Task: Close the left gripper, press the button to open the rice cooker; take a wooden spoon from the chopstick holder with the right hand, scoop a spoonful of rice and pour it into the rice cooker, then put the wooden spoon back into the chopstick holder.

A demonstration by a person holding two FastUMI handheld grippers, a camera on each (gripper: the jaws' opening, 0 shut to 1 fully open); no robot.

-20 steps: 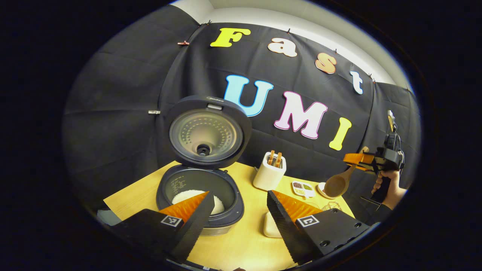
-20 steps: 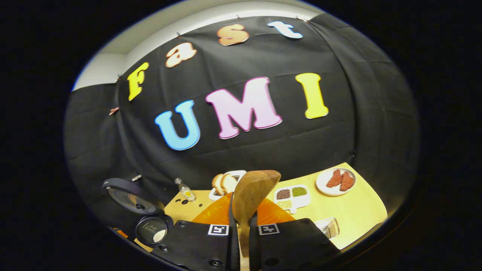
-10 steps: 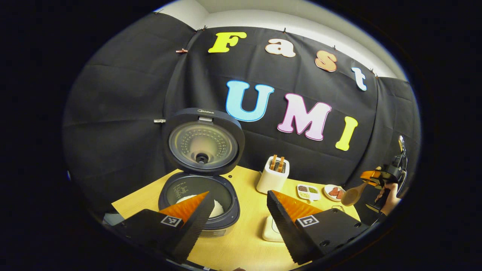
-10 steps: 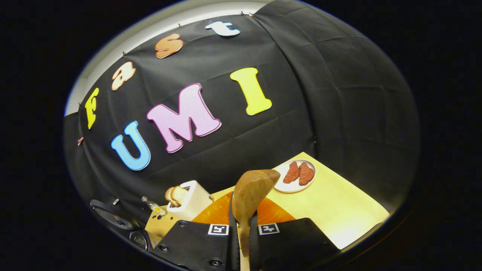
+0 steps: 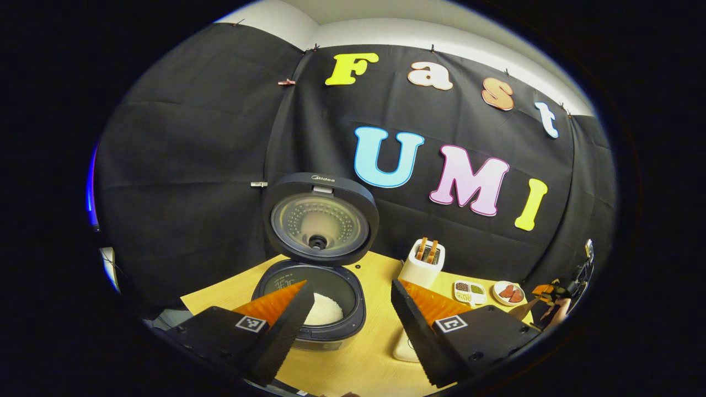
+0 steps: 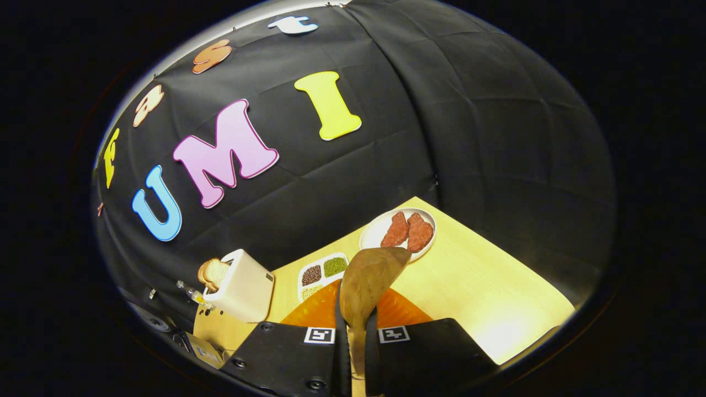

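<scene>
The right gripper (image 6: 353,336) is closed on the handle of the wooden spoon (image 6: 367,281), both fingers pressing the handle, with the bowl of the spoon raised ahead of the fingertips. Compared with the frame one second earlier, the right gripper view has swung to the right: the cooker has left it, the plate of meat (image 6: 405,234) has come nearer the centre, and the toaster (image 6: 242,286) with bread and the divided dish (image 6: 322,273) now lie left of the spoon. The left gripper (image 5: 353,314) is held with its jaws wide apart and nothing between them, as in the earlier frames. In the left gripper view the rice cooker (image 5: 317,300) stands open on the table (image 5: 364,358), its lid (image 5: 320,218) upright at the back and white rice (image 5: 325,311) heaped in the pot, partly hidden by the left finger. Since the earlier frame this view has drawn back and the cooker has shifted toward the centre. The right gripper (image 5: 549,290), far off at the right edge, now appears smaller and lower than before, with the hand (image 5: 554,314) holding it just visible. A small white object (image 5: 405,347) lies on the table beside the cooker, behind the right finger. The chopstick holder cannot be identified with certainty. The cooker and rice are seen in the left gripper view; the spoon's grip is shown clearly in the right gripper view.
</scene>
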